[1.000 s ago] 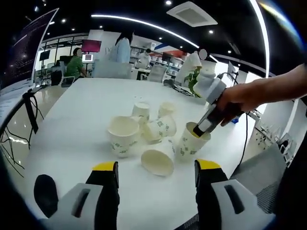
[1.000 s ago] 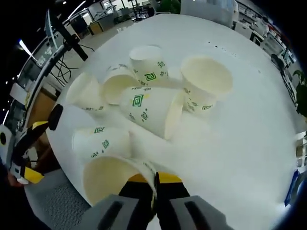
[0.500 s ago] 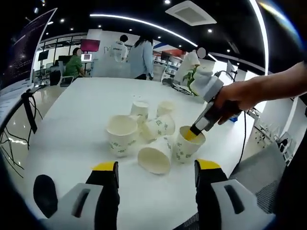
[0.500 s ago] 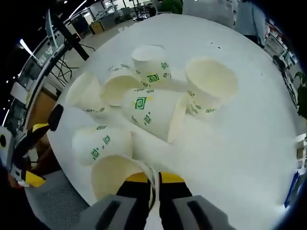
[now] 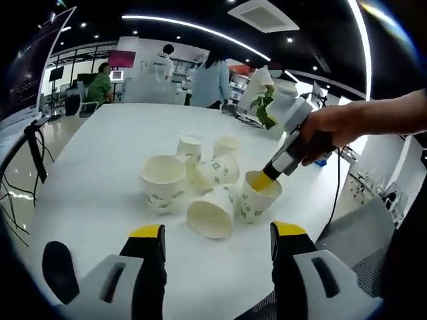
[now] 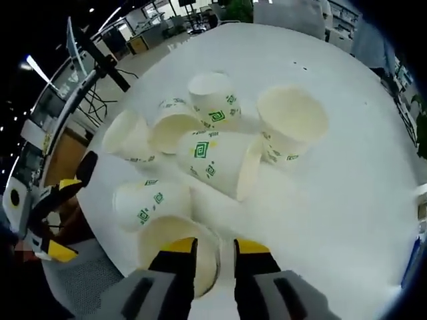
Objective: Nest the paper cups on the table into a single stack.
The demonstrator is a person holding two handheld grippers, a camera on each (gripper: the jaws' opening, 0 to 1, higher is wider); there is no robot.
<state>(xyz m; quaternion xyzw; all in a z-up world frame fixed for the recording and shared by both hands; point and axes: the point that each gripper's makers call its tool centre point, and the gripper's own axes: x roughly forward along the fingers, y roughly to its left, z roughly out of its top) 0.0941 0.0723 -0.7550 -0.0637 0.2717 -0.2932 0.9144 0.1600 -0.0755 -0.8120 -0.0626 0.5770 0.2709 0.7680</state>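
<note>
Several white paper cups with green marks sit bunched on the white table (image 5: 87,167). One upright cup (image 5: 162,182) stands at the left of the bunch. Two cups (image 5: 212,213) (image 5: 217,170) lie on their sides, and smaller ones (image 5: 189,145) stand behind. My right gripper (image 5: 267,175), held by a hand, reaches down into the rim of an upright cup (image 5: 257,195). In the right gripper view this cup (image 6: 175,243) is nearest. My right gripper (image 6: 215,248) is open, its jaws straddling the rim wall. My left gripper (image 5: 217,231) is open and holds nothing, short of the bunch.
The table's near edge runs just below the cups, with a grey mesh chair (image 6: 80,280) beyond it. My left gripper (image 6: 63,218) shows at the left edge. People (image 5: 210,81) and office chairs stand past the far side. A black stand (image 5: 33,143) is at the left.
The right gripper's jaws, shut on the near cup's rim before, have parted and now straddle it loosely. The cups have stayed in place; the left gripper has barely moved.
</note>
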